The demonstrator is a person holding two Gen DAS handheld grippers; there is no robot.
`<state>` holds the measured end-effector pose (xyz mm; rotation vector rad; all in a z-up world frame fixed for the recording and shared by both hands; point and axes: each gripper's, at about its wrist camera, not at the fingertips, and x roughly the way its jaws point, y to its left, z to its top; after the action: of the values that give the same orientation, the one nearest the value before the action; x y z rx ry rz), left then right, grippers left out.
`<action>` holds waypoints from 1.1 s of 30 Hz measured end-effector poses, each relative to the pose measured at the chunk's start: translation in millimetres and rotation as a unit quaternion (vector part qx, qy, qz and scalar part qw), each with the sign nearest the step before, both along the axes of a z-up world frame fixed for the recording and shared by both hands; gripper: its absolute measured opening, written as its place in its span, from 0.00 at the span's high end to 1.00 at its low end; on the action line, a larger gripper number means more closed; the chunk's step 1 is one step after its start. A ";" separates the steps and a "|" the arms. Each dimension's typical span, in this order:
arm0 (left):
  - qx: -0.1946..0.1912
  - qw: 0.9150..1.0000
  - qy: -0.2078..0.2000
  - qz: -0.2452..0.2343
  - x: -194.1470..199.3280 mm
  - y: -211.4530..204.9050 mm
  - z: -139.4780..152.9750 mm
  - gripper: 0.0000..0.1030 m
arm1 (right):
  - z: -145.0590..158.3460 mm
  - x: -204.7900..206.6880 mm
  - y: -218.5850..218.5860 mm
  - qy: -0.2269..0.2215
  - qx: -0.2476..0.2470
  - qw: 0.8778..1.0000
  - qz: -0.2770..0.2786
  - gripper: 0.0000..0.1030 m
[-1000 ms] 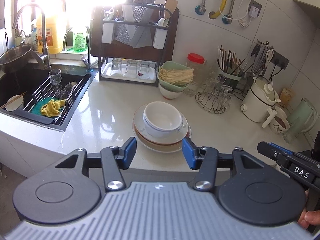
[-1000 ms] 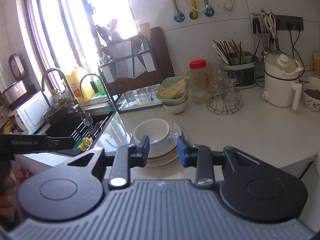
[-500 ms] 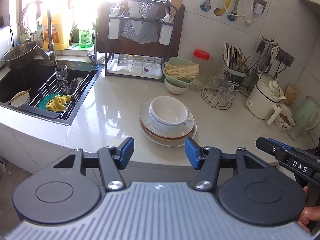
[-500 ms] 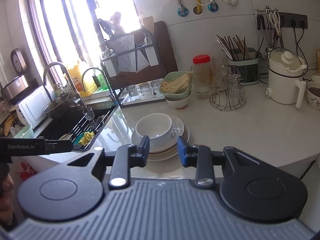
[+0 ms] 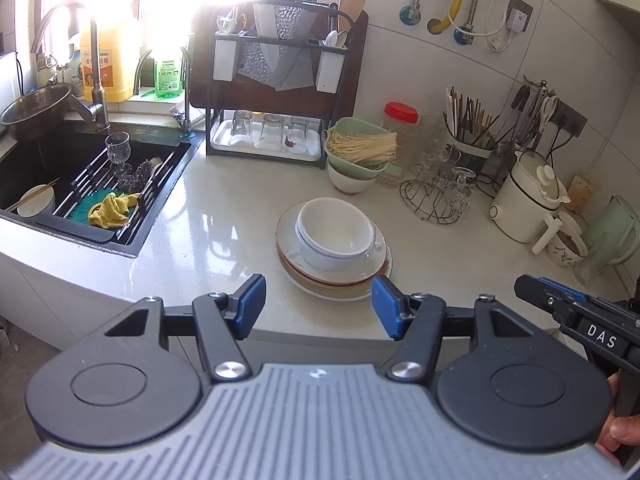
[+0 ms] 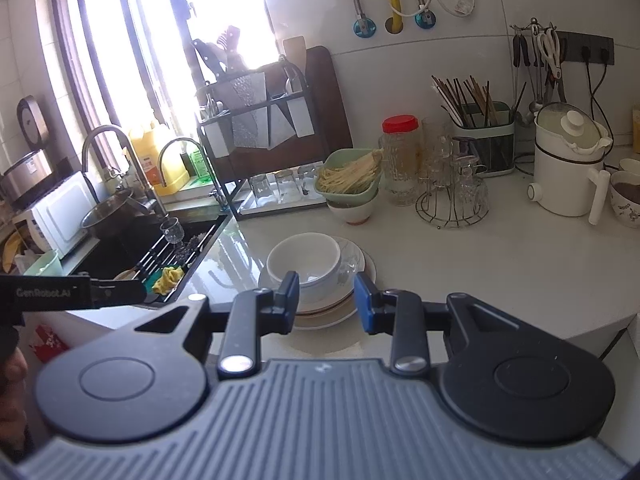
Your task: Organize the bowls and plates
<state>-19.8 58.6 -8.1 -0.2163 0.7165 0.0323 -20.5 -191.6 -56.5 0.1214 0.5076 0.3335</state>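
Note:
Two nested white bowls (image 5: 335, 233) sit on a stack of plates (image 5: 334, 276) near the front of the white counter; the bowls (image 6: 304, 264) and plates (image 6: 352, 308) also show in the right wrist view. My left gripper (image 5: 318, 306) is open and empty, held just short of the stack at the counter's front edge. My right gripper (image 6: 326, 302) is open and empty, also just in front of the stack. A white bowl under a green basket of noodles (image 5: 358, 154) stands behind. Another bowl with chopsticks (image 5: 36, 200) lies in the sink.
A black sink (image 5: 80, 168) with a drain rack, glass and yellow cloth is at the left. A knife rack with glasses (image 5: 276, 80) stands at the back. A glass holder (image 5: 438, 196), chopstick caddy (image 5: 472, 132) and white kettle (image 5: 528, 204) are at the right.
Both grippers have pulled back and risen a little from the stack, which now sits farther off in both views. Both stay open and empty.

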 end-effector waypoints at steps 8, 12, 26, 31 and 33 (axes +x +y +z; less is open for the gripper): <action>0.003 1.000 0.001 0.014 -2.9 5.7 -0.1 0.34 | -3.8 -1.1 0.5 0.005 0.004 1.000 -0.004 0.67; 0.002 1.000 0.002 0.016 -6.2 6.5 -2.1 0.33 | -4.6 -2.5 -0.3 0.007 -0.001 1.000 -0.004 0.67; 0.002 1.000 0.008 0.013 -13.3 3.4 -9.9 0.30 | -9.2 -7.3 -0.1 0.011 -0.003 1.000 -0.001 0.67; 0.012 1.000 0.003 0.009 -11.9 0.5 -6.1 0.13 | -8.4 -4.3 -1.1 0.006 -0.003 1.000 -0.004 0.22; 0.016 1.000 0.002 0.011 -10.8 -0.1 -4.3 0.10 | -8.1 -4.0 -3.3 0.004 0.000 1.000 -0.009 0.21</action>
<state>-30.7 58.6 -12.4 -0.1927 0.7180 0.0659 -24.6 -194.9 -64.6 0.1273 0.5140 0.3160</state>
